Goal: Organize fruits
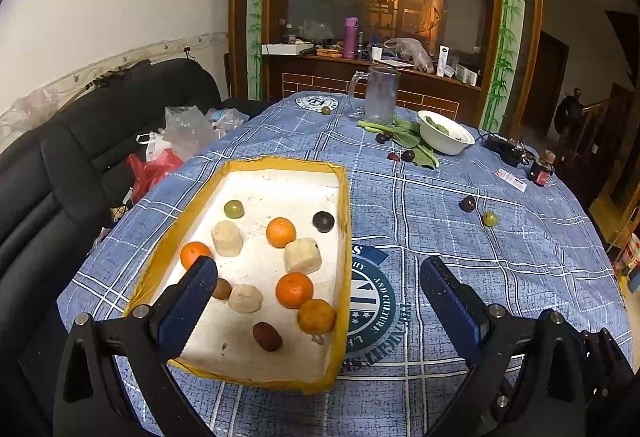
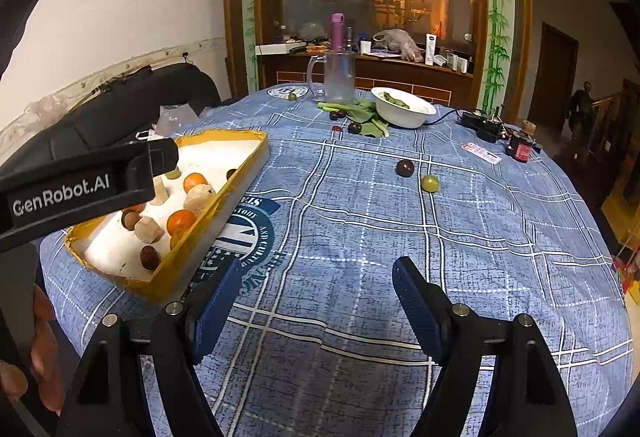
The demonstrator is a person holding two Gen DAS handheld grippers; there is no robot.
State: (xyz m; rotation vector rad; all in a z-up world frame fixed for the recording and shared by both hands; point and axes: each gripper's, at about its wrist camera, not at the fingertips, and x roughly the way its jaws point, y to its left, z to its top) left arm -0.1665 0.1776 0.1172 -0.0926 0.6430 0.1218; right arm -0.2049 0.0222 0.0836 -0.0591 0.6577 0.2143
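Both tongs stand wide and hold nothing: the left gripper (image 1: 318, 273) hangs over the near end of the tray (image 1: 343, 237), its left finger above the tray's floor and its right finger over the cloth (image 1: 500, 237); the right gripper (image 2: 316, 277) hangs over bare cloth, with the tray at its 10 o'clock. The tray is a yellow-rimmed box with a white floor, and in it lie four oranges (image 1: 281, 232), three pale peeled chunks (image 1: 303, 256), a green grape (image 1: 233, 209) toward the far end, a dark plum (image 1: 323, 221) near the right wall at the far end, a small brown fruit (image 1: 221, 289) just beside the left finger, and a dark red date (image 1: 267, 336) nearest the camera. Out on the cloth, at 1 o'clock from the left gripper, a dark plum (image 1: 467, 203) and a green grape (image 1: 490, 218) sit just beside each other, apart from the tray. Farther off at 12 o'clock, more dark fruits (image 1: 408, 155) lie against green leaves (image 1: 404, 135) next to a white bowl (image 1: 444, 133), with a glass mug (image 1: 380, 95) behind them and one small green fruit (image 1: 325, 111) to the mug's left. In the right view, the body of the left gripper crosses over the tray, and the person's left hand (image 2: 36, 357) shows at the lower left edge.
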